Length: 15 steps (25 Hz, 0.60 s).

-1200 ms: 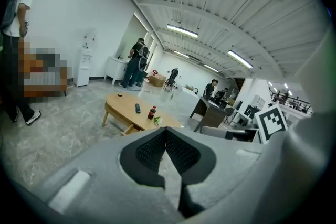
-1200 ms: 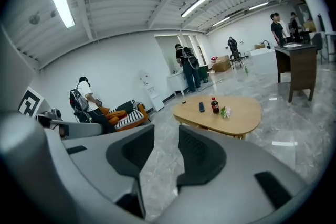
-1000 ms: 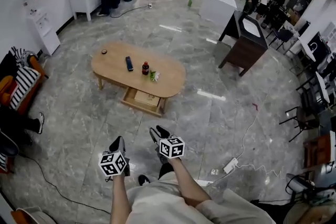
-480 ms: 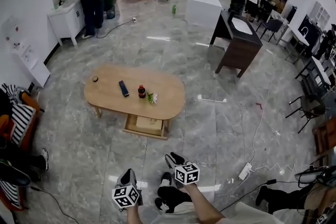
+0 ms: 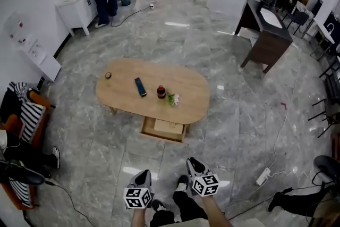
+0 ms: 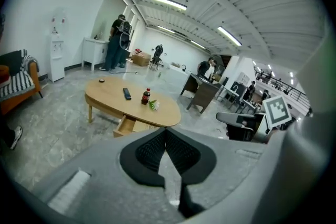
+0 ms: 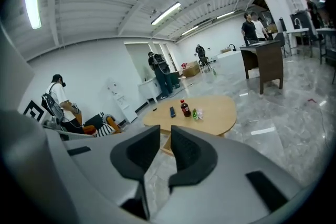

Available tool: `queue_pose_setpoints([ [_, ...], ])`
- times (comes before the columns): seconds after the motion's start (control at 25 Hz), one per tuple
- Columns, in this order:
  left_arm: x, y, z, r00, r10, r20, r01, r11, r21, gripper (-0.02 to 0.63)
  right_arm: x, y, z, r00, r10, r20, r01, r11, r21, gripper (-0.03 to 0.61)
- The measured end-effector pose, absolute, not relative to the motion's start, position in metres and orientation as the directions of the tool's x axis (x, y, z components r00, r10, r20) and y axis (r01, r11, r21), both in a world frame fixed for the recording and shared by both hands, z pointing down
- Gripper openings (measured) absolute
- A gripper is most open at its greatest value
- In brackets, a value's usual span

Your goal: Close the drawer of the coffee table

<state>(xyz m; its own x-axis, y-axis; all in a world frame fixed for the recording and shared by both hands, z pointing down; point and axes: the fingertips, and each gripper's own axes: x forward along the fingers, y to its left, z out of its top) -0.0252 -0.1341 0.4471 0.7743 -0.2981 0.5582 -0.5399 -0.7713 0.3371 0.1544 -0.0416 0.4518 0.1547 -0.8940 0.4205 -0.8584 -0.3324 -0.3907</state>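
The oval wooden coffee table (image 5: 127,94) stands mid-floor, and its drawer (image 5: 166,129) is pulled out under the near edge, with something flat and pale inside. Both grippers hang well short of it, at the bottom of the head view. My left gripper (image 5: 145,173) has its pad tips meeting and holds nothing (image 6: 165,131). My right gripper (image 5: 194,162) has just been closing; a narrow gap still shows between its pads, with nothing in it (image 7: 166,131). Each gripper view looks at the table (image 6: 131,103) (image 7: 212,112) from a distance, and the drawer (image 6: 125,125) shows under its edge.
On the tabletop lie a remote (image 5: 139,86), a cola bottle (image 5: 161,92), a small green and white thing (image 5: 172,99) and a small round dark object (image 5: 108,75). A power strip (image 5: 263,175) with its cable lies at the right. A sofa (image 5: 24,114) stands at the left, a dark desk (image 5: 268,34) beyond.
The table has come nearer and larger in the head view. Both grippers have sunk toward the frame's bottom. The right gripper's jaws have narrowed.
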Motion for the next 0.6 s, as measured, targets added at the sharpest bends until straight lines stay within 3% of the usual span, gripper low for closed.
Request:
queue_pose_setpoints([
  [0.6,-0.079,-0.171,0.490,0.807,-0.026,0.589,-0.254,-0.917,0.308,0.008,0.087,-0.022,0.501,0.327,-0.774,0.542,-0.798,-0.533,-0.279,0.063],
])
